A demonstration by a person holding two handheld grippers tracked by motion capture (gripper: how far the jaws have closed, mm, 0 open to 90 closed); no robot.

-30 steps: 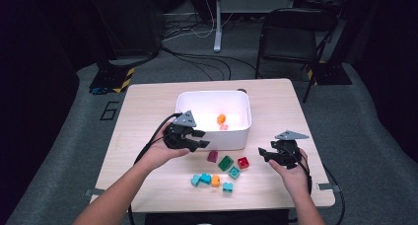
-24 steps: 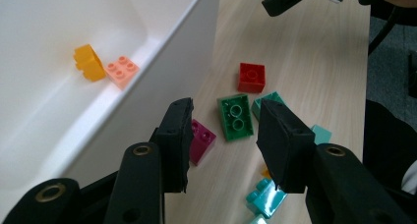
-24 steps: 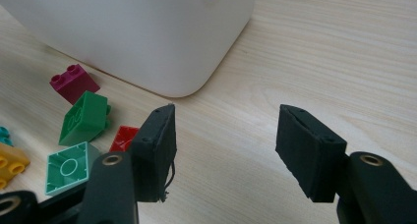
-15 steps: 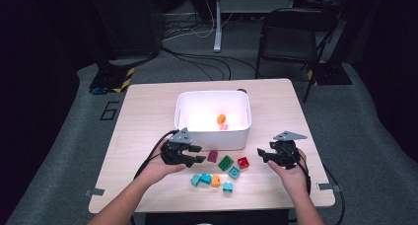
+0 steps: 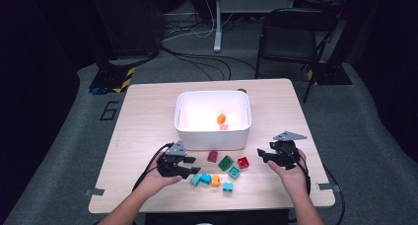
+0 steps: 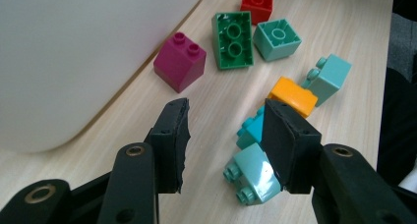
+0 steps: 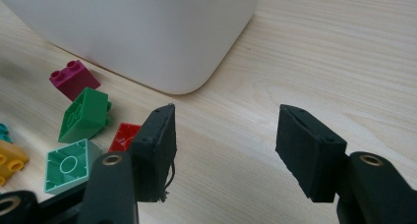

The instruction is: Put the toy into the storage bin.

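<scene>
Several toy bricks lie in front of a white bin [image 5: 213, 136]: magenta [image 5: 213, 156], green [image 5: 226, 162], red [image 5: 243, 162], orange [image 5: 215, 180] and teal ones. My left gripper [image 5: 194, 167] is low at their left end, open, and its jaws have just been opening. Nothing is pressed between them [image 6: 226, 130]. A pale teal brick [image 6: 253, 177] lies against the right jaw's inner side, with a darker teal brick [image 6: 252, 129] behind it. To the right of the bricks my right gripper [image 5: 261, 156] is open over bare wood [image 7: 223, 140].
The bin holds an orange piece [image 5: 221, 118] and a pink one [image 5: 224, 127]. Its wall [image 7: 147, 27] stands close ahead of both grippers. The table's front edge [image 5: 212, 209] is near the person's wrists. A black chair [image 5: 288, 37] and cables lie beyond the table.
The left gripper has come down from beside the bin's front corner to the near bricks, and its jaws stand wider. The right gripper has not moved.
</scene>
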